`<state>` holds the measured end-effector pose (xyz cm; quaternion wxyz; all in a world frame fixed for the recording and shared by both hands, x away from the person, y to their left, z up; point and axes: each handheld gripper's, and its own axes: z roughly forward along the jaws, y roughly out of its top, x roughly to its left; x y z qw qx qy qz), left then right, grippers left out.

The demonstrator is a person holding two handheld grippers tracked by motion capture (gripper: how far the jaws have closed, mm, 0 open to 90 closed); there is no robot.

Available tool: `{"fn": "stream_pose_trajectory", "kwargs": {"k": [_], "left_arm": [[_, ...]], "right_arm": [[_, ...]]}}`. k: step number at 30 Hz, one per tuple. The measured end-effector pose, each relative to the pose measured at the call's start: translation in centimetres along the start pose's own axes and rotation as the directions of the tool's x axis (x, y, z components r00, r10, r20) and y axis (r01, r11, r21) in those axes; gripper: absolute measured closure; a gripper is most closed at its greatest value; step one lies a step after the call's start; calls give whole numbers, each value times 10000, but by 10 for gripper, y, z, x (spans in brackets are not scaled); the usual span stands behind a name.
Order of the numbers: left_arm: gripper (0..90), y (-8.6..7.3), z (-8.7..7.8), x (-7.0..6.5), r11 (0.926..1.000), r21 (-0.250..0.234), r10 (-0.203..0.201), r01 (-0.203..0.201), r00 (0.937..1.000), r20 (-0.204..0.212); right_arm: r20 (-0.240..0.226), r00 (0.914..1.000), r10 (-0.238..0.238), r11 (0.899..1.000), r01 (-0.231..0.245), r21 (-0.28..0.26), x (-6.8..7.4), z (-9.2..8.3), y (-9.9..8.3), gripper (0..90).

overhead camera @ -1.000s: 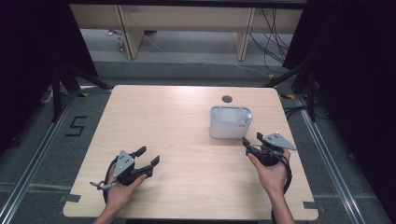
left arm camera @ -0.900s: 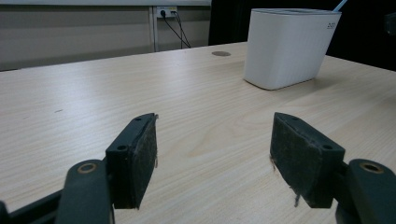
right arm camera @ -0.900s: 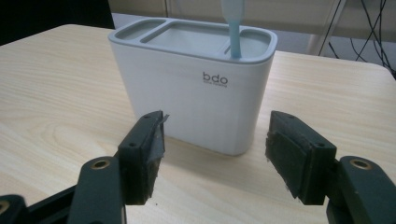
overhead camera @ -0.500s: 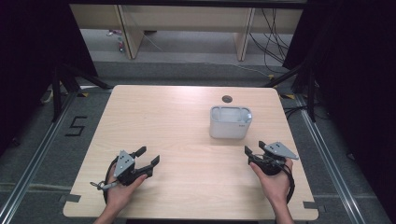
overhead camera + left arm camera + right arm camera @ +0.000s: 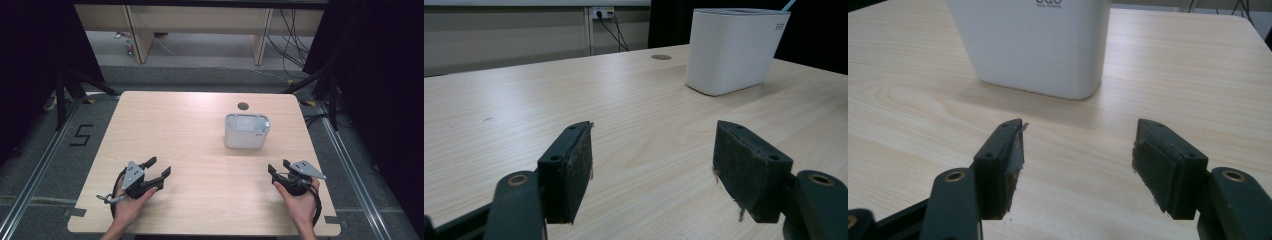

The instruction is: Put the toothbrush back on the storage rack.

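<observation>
High view: my left gripper (image 5: 156,169) and right gripper (image 5: 278,168) rest low over the counter (image 5: 190,130), fingers spread, empty | white container (image 5: 246,131) stands ahead of the right, contents unclear.

Your left gripper (image 5: 157,169) has its jaws wide apart, nothing between the pads (image 5: 574,170). Your right gripper (image 5: 280,167) is the same, jaws spread and empty.

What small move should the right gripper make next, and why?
Probably ease the right gripper forward toward the white container. Its jaws stand open and empty, the container sits apart just ahead of them on the table, and the left gripper lies farther away.
</observation>
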<state>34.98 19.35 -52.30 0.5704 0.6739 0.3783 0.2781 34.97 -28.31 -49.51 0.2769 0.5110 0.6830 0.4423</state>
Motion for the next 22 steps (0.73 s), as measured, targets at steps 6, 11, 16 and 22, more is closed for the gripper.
{"fn": "stream_pose_trajectory", "kwargs": {"k": [6, 11, 16, 22], "left_arm": [[316, 0, 0, 0, 10000, 8, 14, -14, 10000, -5], [316, 0, 0, 0, 10000, -12, 6, -6, 10000, -2], [316, 0, 0, 0, 10000, -26, -29, 29, 10000, 11], [316, 0, 0, 0, 10000, -2, -42, 42, 10000, 20]], "right_arm": [[112, 9999, 50, 10000, -50, -39, -7, -4, -10, 382], [185, 9998, -2, 9991, 10, -423, -10, -2, -17, 386], [346, 9994, -36, 9986, 55, -529, -11, -3, -19, 388], [151, 9998, 126, 9988, -119, -468, -9, -2, -19, 387]]}}
